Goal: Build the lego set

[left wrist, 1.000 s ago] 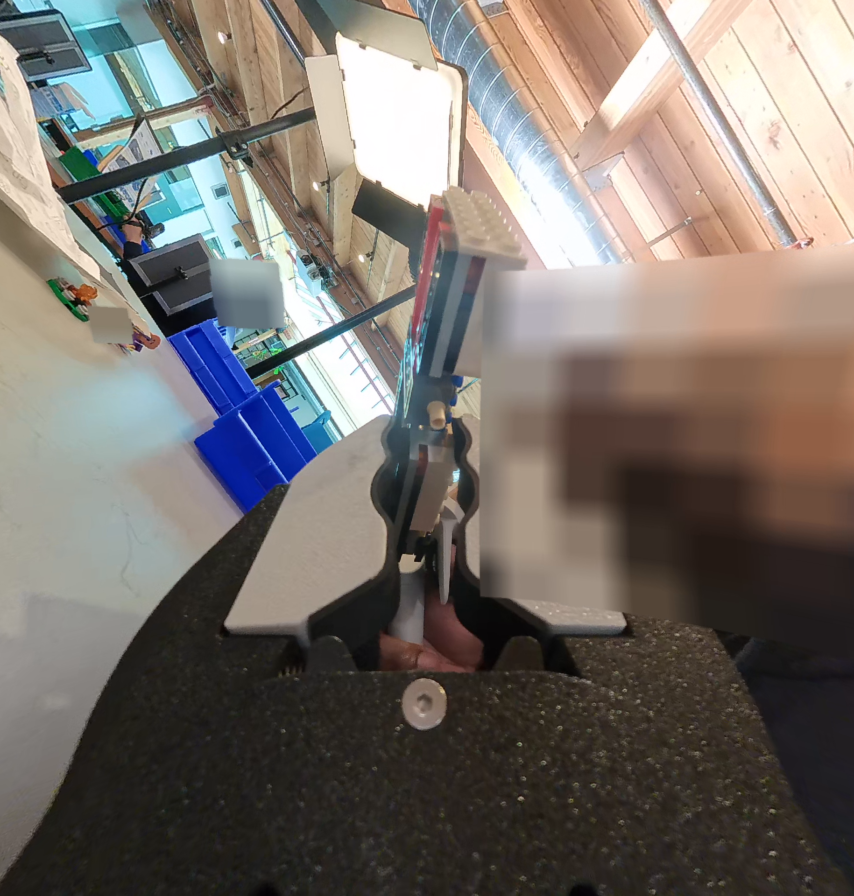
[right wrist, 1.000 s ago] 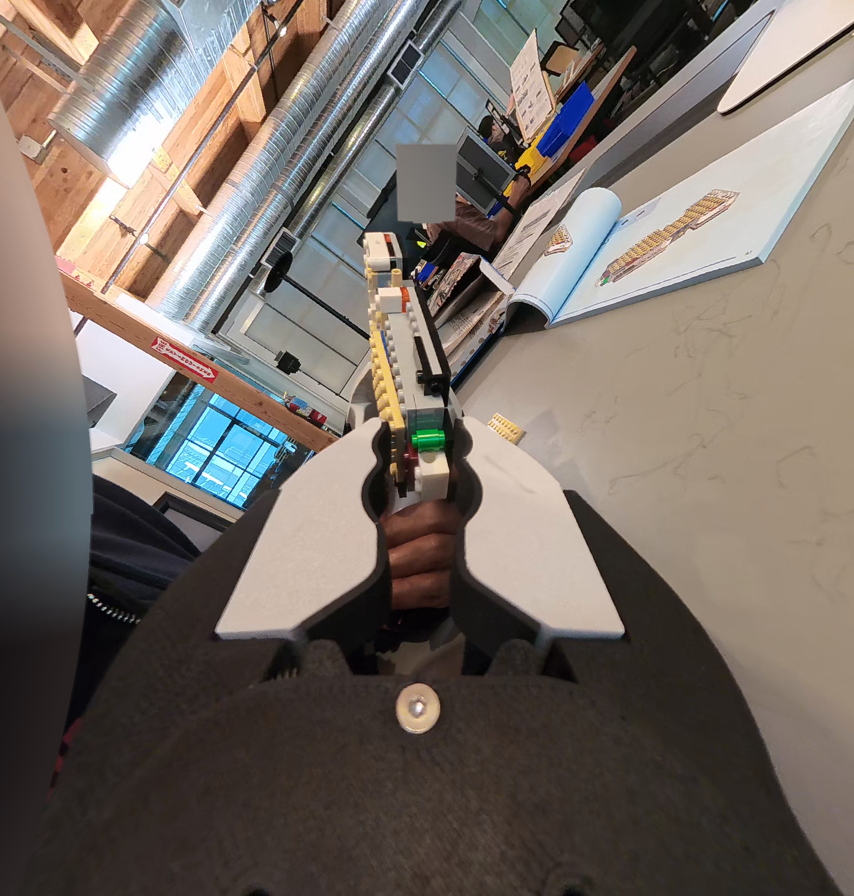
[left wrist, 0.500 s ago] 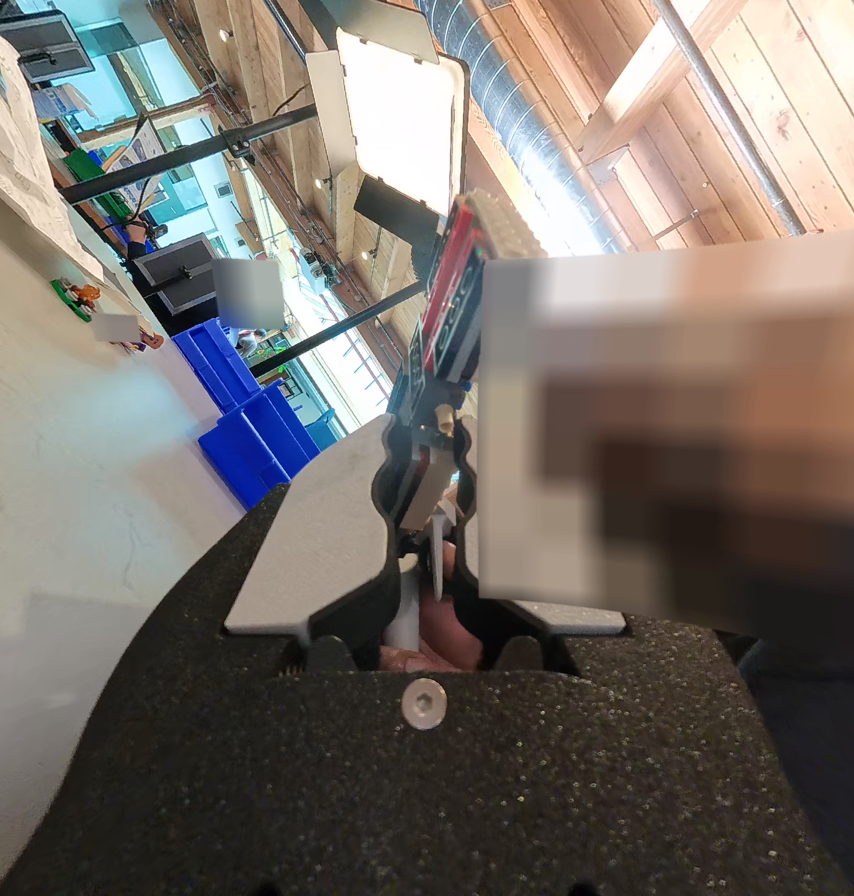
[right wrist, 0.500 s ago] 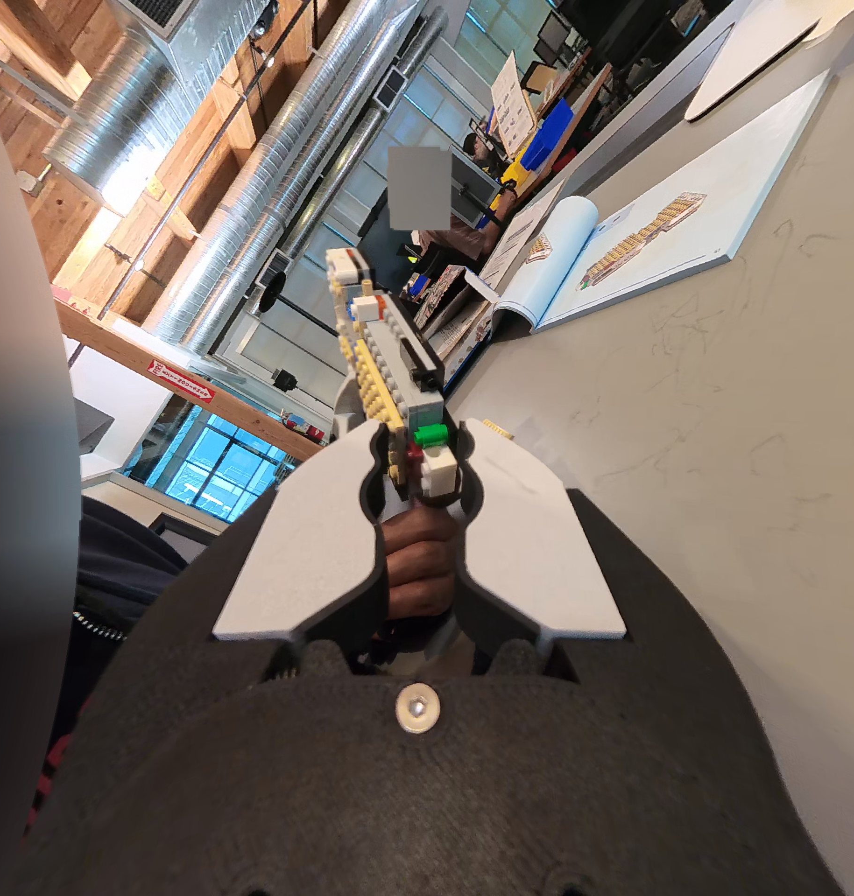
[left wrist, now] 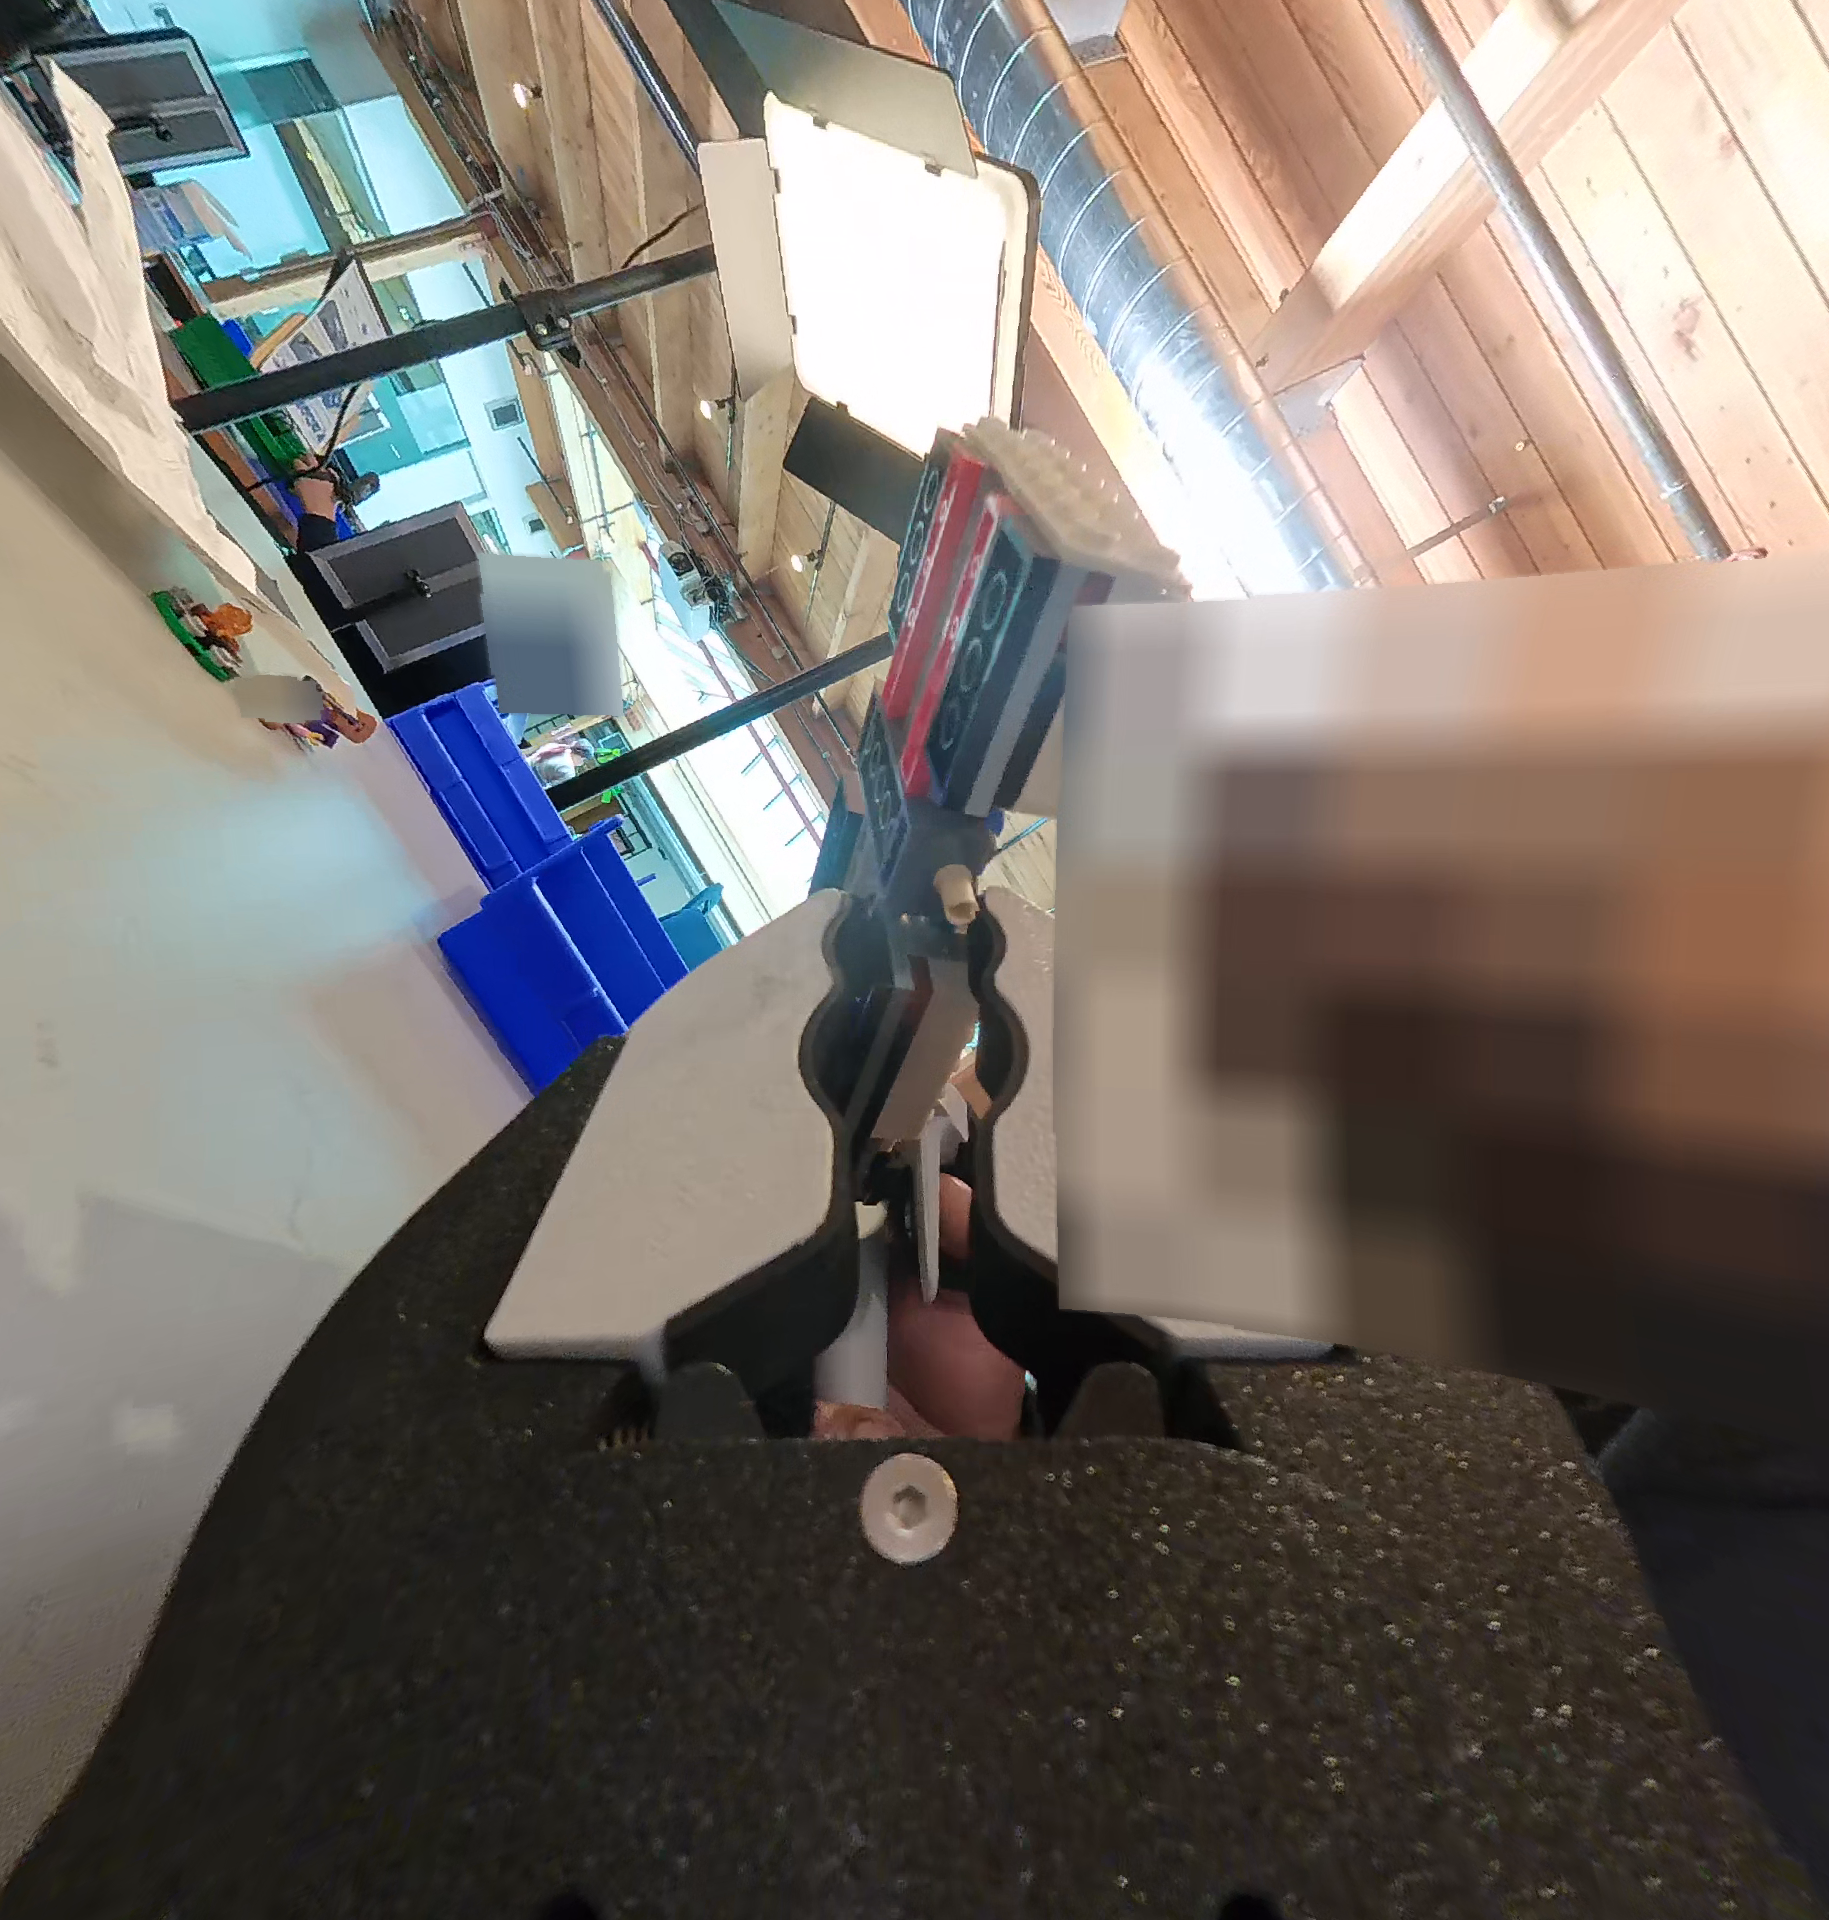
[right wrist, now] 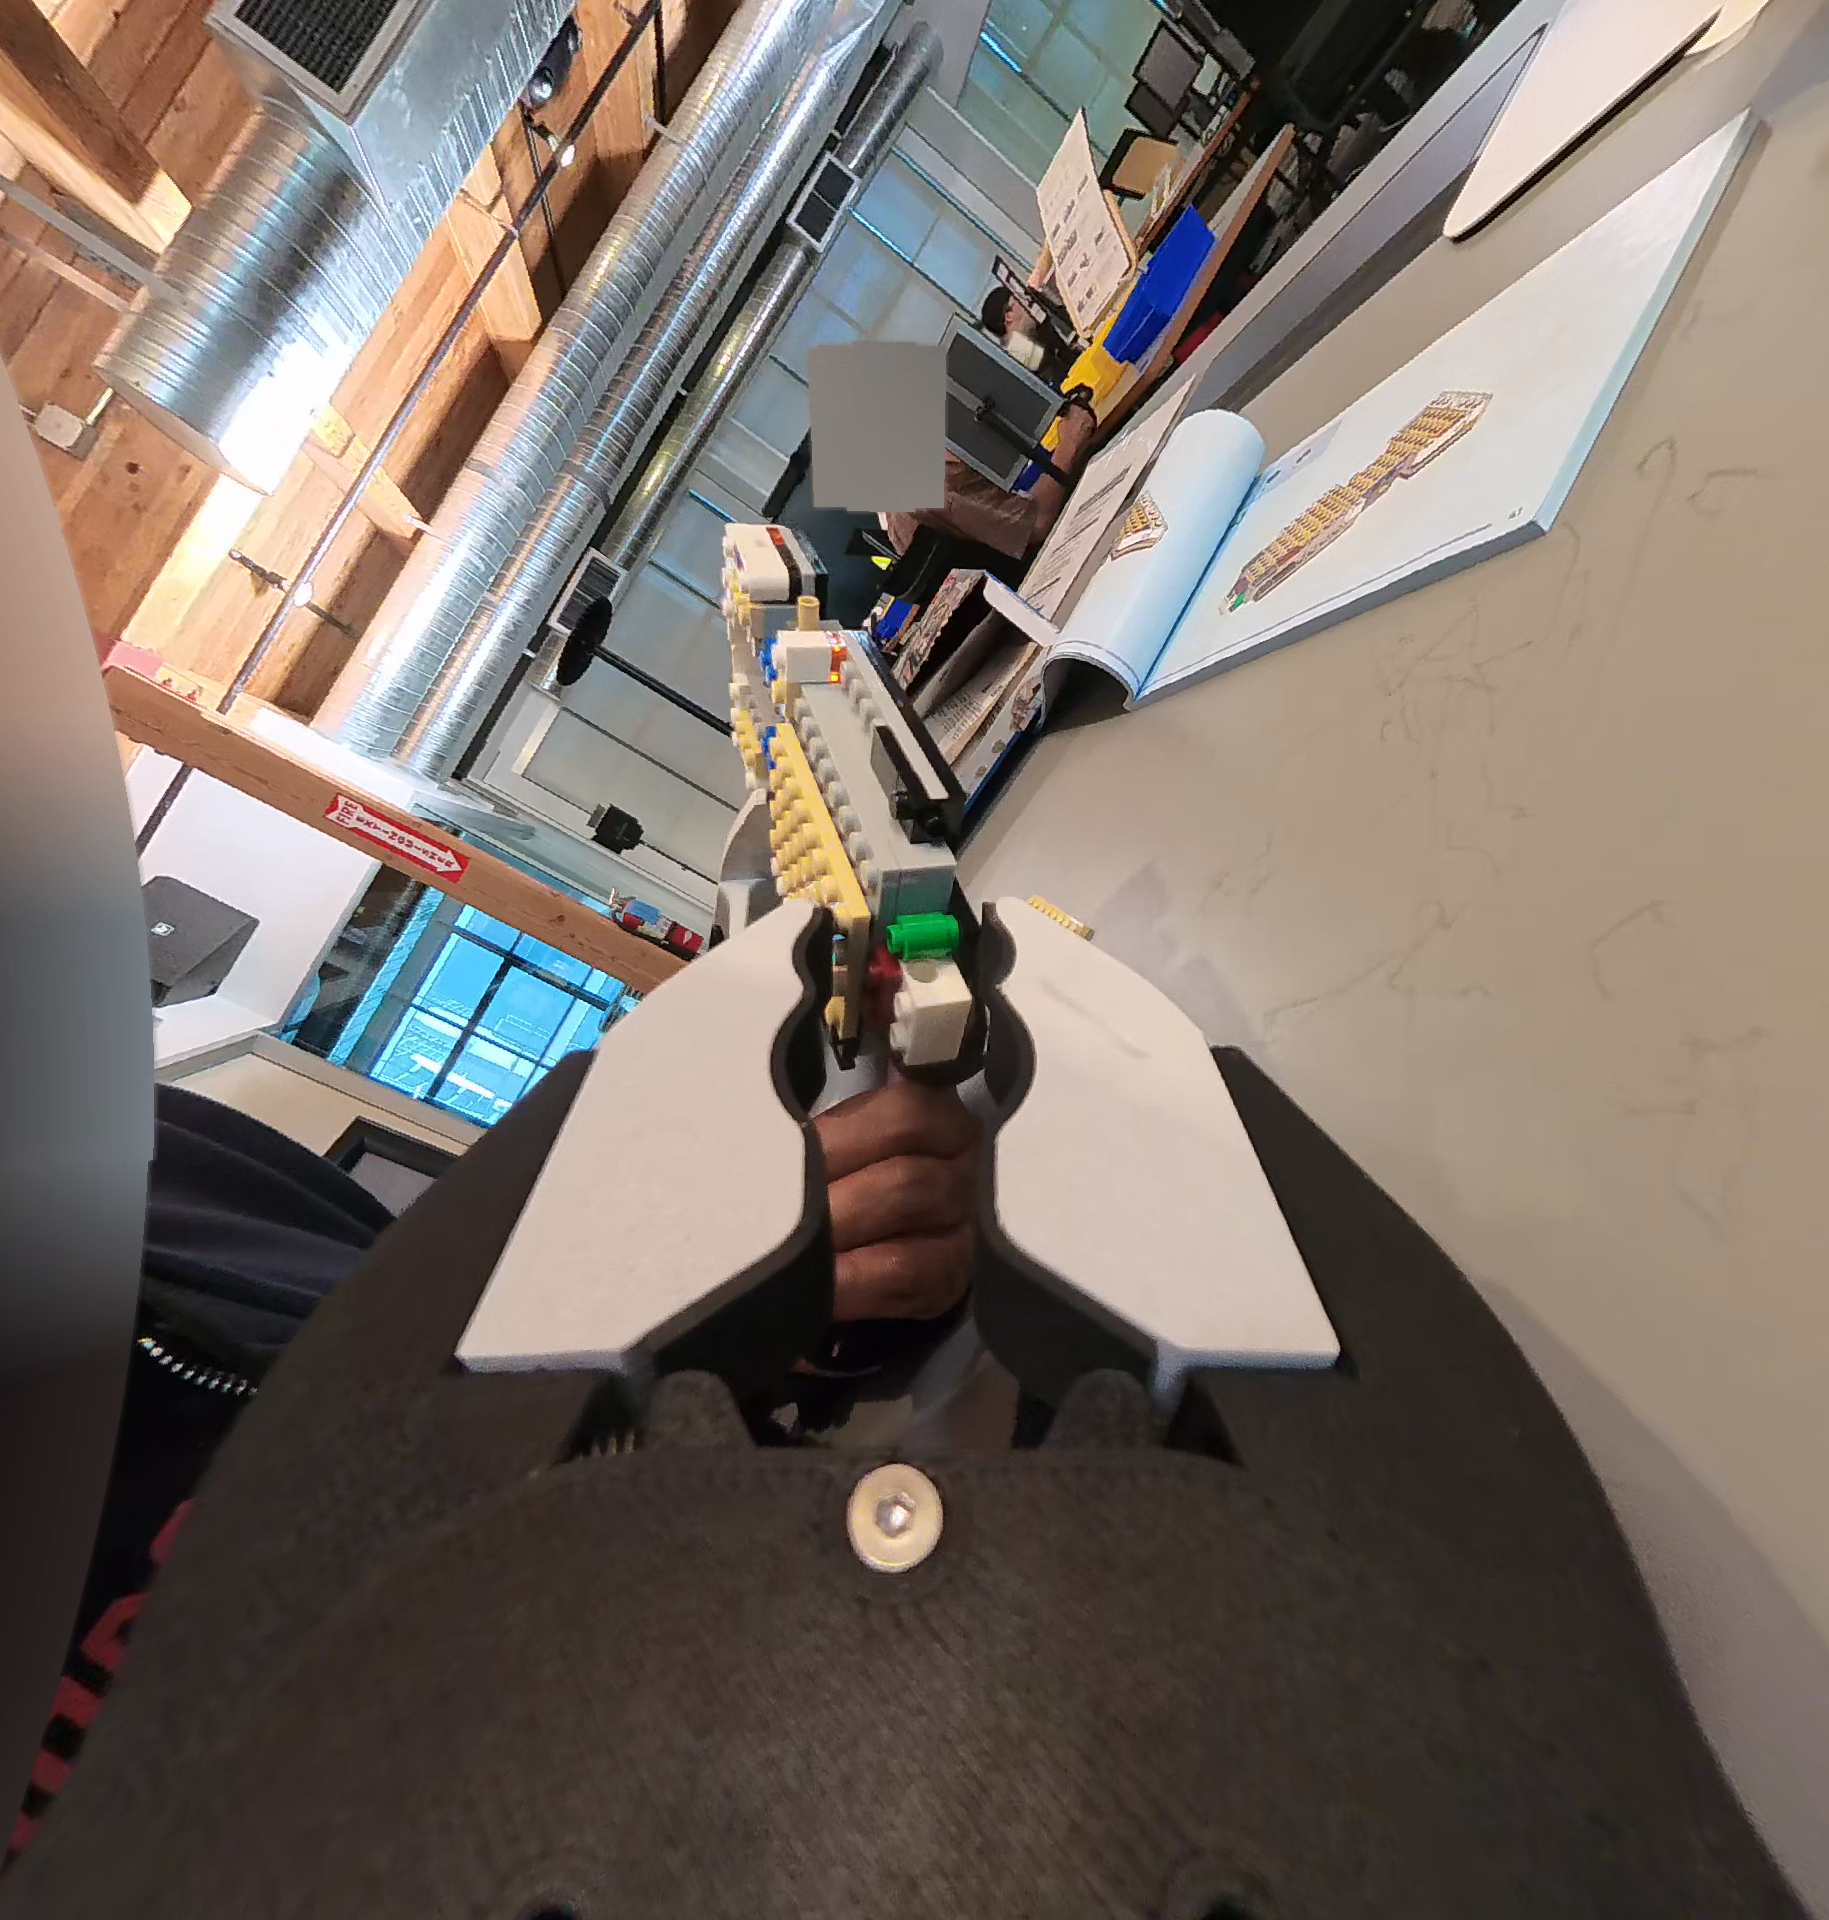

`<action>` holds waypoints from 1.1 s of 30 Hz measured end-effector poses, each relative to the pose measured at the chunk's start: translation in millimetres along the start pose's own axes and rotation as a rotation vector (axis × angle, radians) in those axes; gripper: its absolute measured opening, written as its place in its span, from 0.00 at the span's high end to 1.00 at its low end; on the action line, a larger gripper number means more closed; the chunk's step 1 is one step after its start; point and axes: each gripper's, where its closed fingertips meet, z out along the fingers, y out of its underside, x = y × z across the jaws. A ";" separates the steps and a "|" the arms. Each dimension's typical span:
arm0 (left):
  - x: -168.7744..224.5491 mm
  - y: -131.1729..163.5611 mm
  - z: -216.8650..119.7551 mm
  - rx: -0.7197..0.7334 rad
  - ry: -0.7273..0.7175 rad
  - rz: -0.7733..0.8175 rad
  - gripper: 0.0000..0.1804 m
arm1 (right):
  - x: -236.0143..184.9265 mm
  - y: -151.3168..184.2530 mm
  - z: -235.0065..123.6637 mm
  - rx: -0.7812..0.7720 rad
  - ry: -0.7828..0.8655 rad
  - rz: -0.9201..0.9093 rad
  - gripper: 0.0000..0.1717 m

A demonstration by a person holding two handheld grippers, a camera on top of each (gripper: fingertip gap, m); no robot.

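Left wrist view: our left claw (left wrist: 905, 935) clamps one end of a black-and-red brick assembly (left wrist: 977, 644); our right claw (right wrist: 894, 961) grips the same model's yellow-and-grey end (right wrist: 837, 821), above the bench (right wrist: 1461, 935). Twisting against each other could snap bricks apart

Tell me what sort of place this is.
Probably a workshop or maker space in a converted industrial building: bare wooden ceiling with exposed metal ducts, blue storage bins, and an open building-instruction booklet on a pale table.
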 end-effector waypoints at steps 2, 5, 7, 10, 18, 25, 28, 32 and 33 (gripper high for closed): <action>0.1 0.6 0.1 -0.005 0.004 -0.006 0.90 | 0.6 -0.2 0.1 0.003 -0.002 0.005 0.84; 1.2 2.2 0.5 -0.016 0.012 -0.006 0.90 | 0.8 -0.7 -0.5 0.011 -0.007 -0.002 0.84; 2.1 2.4 0.4 -0.019 0.018 -0.005 0.90 | 0.5 0.7 -0.7 0.003 -0.006 -0.024 0.84; 2.4 3.0 0.8 -0.033 0.022 -0.010 0.90 | 0.4 1.2 -1.2 0.001 -0.004 -0.037 0.84; 1.1 3.9 1.7 -0.058 0.029 -0.041 0.90 | 3.3 2.2 -1.8 0.003 -0.009 -0.015 0.84; -4.3 3.1 3.4 -0.055 -0.008 -0.039 0.90 | 7.9 -0.2 -3.0 0.014 -0.008 0.033 0.85; -6.9 2.5 3.9 -0.050 -0.035 -0.023 0.89 | 10.8 -1.3 -2.9 0.021 0.003 0.048 0.85; -8.2 5.1 5.9 -0.067 -0.078 0.041 0.81 | 15.5 -3.9 -4.1 0.040 0.035 0.055 0.85; -8.8 6.2 6.3 -0.072 -0.093 0.060 0.81 | 15.6 -4.1 -3.9 0.042 0.038 0.057 0.85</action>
